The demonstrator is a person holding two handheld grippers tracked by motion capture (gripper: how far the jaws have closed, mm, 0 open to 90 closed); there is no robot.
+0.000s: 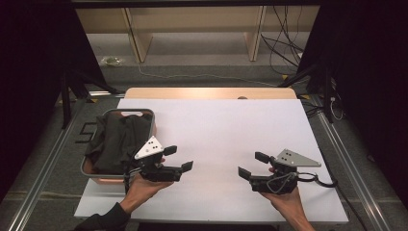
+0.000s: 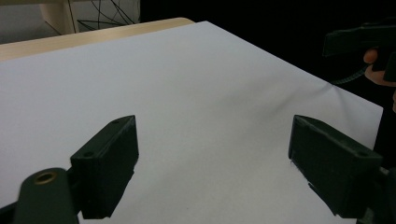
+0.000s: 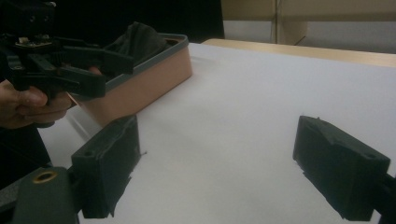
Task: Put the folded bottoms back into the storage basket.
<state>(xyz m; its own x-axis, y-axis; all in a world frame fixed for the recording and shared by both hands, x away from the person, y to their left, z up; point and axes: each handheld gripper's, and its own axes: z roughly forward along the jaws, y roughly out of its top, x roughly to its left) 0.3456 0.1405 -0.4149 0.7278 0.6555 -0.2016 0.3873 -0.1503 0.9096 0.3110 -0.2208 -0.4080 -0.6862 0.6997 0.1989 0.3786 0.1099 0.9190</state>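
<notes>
White counter (image 1: pixel 216 130) lies bare between both tools; left tool (image 1: pixel 180 158) and right tool (image 1: pixel 254 163) gape empty; cloth (image 1: pixel 118 137) sits untouched in the bin (image 1: pixel 153 115) behind the left tool.

A salmon-pink basket (image 1: pixel 150 126) with a grey rim holds black cloth (image 1: pixel 118 139) on a white sheet (image 1: pixel 226 130).

A matt white sheet (image 1: pixel 226 139) is spread smooth over a pale wooden table (image 1: pixel 207 93). At left, dull black cloth (image 1: pixel 118 139) is held in a smooth plastic basket (image 1: pixel 153 126). Matt black plastic is seen on both grippers.
</notes>
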